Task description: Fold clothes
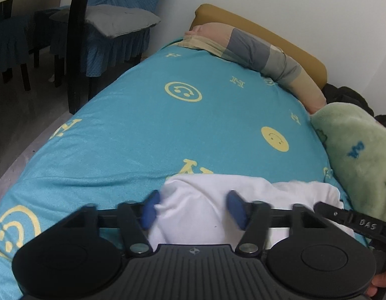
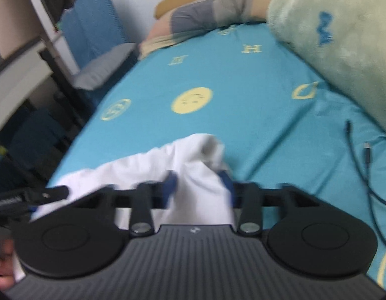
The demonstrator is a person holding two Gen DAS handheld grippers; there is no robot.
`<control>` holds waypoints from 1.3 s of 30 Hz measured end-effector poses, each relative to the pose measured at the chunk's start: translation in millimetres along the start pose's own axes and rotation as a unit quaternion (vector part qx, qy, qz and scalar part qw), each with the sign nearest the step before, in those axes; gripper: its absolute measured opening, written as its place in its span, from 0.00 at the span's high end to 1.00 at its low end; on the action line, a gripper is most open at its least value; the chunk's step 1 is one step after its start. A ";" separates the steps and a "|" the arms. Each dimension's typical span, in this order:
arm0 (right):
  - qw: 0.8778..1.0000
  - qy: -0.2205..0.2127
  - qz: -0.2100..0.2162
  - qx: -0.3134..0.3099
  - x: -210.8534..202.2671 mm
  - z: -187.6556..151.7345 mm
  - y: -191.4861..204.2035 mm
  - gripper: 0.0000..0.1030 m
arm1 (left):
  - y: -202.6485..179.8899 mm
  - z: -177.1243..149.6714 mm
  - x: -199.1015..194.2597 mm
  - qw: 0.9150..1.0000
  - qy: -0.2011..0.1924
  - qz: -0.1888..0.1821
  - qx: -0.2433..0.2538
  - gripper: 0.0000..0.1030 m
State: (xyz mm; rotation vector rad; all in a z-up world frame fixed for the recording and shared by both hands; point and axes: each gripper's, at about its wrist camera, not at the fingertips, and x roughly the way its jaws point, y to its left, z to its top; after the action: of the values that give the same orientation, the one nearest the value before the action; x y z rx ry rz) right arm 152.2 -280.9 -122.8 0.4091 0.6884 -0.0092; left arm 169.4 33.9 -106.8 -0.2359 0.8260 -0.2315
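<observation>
- Broadly, a bed covered by a turquoise sheet (image 1: 143, 130) printed with yellow smiley faces and letters filled both views, running up to a mustard headboard (image 1: 263, 30) against a white wall (image 1: 293, 0).
- Beside the bed stood a chair with a blue cover (image 1: 105, 50) and a grey cushion (image 1: 113, 21), next to dark furniture legs on a grey floor.
- A pale green fleece blanket (image 1: 355, 155) was heaped along one edge of the bed, and a pillow in grey and peach blocks (image 1: 255, 50) lay at the head.
- A white garment (image 1: 193, 215) lay rumpled on the near part of the sheet, close under both tools; its lower part was hidden behind the tool bodies.
- A black cable (image 2: 368, 175) trailed on the sheet, showing only in the right view, which was blurred throughout.
- The left gripper (image 1: 194, 208) had its blue fingers spread apart, with white cloth bunched between them.
- The right gripper (image 2: 199, 187) stood likewise with a gap between its fingers, a fold of the garment rising through it; blur hid whether the pads pressed the cloth.
- A bit of a hand showed at the frame corners.
</observation>
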 end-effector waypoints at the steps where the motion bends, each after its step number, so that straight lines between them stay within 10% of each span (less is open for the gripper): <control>1: 1.000 -0.006 0.001 0.003 -3.4 0.0 -0.5 0.76 | 1.0 1.2 -1.6 1.000 0.000 -0.002 -0.002 0.82; 8: 0.996 -0.085 -0.011 -0.001 -27.9 13.0 10.5 0.84 | -20.4 17.9 -34.2 0.995 -0.097 -0.006 0.039 0.90; 14: 0.998 -0.038 -0.047 -0.010 3.2 6.3 10.3 0.82 | -15.4 11.6 4.3 0.999 -0.019 0.020 0.042 0.85; 17: 0.999 -0.023 -0.047 -0.013 2.3 5.0 13.6 0.69 | -15.1 12.0 -5.3 0.999 -0.013 0.009 0.028 0.67; 19: 0.999 -0.027 -0.024 -0.006 -9.8 8.7 18.1 0.30 | -18.1 13.7 -21.8 0.999 -0.026 -0.002 0.024 0.46; 21: 0.999 -0.051 -0.006 0.001 -30.2 9.5 23.7 0.19 | -24.0 12.8 -44.8 0.999 -0.042 -0.011 0.020 0.38; 27: 0.995 -0.022 0.046 0.086 -93.8 -8.1 27.1 0.20 | -33.2 -16.9 -115.2 0.995 -0.017 -0.086 -0.055 0.22; 34: 0.937 0.078 0.150 0.305 -119.9 -72.8 2.9 0.18 | -18.0 -75.5 -103.5 0.954 0.125 -0.171 -0.212 0.22; 39: 0.895 0.132 0.154 0.398 -91.5 -104.9 -12.9 0.19 | 6.1 -100.2 -58.4 0.917 0.182 -0.144 -0.325 0.26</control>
State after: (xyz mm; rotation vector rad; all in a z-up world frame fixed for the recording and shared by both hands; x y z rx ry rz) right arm 14.8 -265.4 -143.9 1.3284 0.8653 0.0674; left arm 57.0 45.1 -133.6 -0.9678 1.2249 -0.2745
